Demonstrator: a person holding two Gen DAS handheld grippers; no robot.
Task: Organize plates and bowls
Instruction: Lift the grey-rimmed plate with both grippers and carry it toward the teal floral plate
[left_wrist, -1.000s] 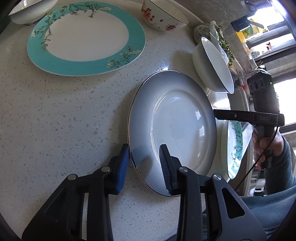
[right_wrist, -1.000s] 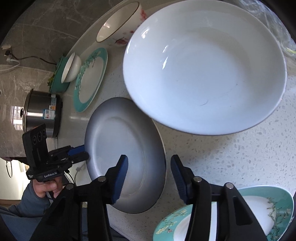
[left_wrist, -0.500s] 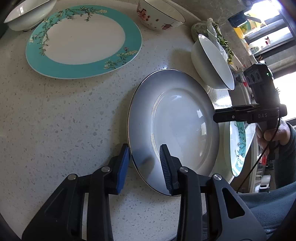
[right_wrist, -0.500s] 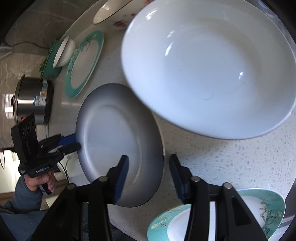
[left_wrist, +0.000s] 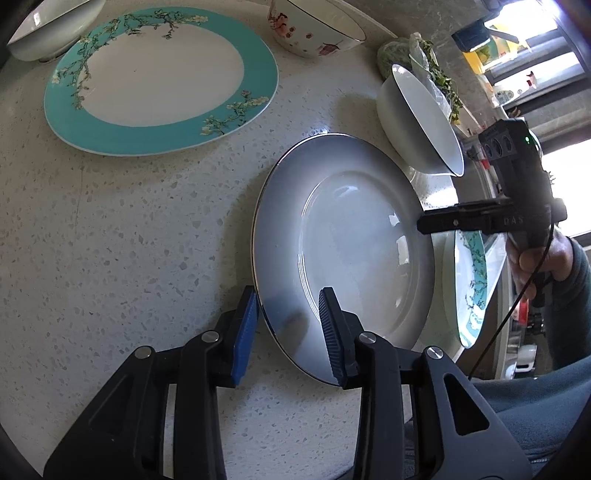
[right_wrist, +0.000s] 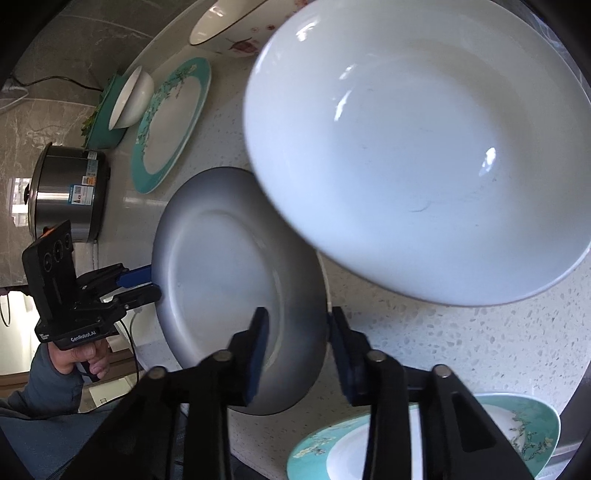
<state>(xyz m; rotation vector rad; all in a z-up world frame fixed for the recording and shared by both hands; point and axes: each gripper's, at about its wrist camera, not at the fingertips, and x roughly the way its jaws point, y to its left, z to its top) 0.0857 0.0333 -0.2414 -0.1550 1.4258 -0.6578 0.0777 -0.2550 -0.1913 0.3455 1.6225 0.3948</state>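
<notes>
A grey plate (left_wrist: 351, 236) with a thin dark rim lies between both grippers on the speckled counter. My left gripper (left_wrist: 288, 328) has the near rim between its blue pads, one pad outside the edge and one on the plate's face. The right wrist view shows that same grip (right_wrist: 147, 282) on the plate's (right_wrist: 229, 266) far edge. My right gripper (right_wrist: 297, 339) straddles the opposite rim, its jaws closing onto it. From the left wrist, it (left_wrist: 424, 223) reaches in over the plate's right edge. A large white bowl (right_wrist: 417, 147) stands just beyond.
A big teal flowered plate (left_wrist: 159, 74) lies at the back left, with a small white bowl (left_wrist: 48, 29) behind it. A red-flowered bowl (left_wrist: 314, 26) and bagged greens (left_wrist: 436, 74) are at the back. A second teal plate (right_wrist: 424, 443) sits near the counter edge. A steel cooker (right_wrist: 70, 188) stands further along the counter.
The right gripper's fingers came closer together around the grey plate's rim, and it shifted slightly towards the plate. The left gripper and its hold look the same.
</notes>
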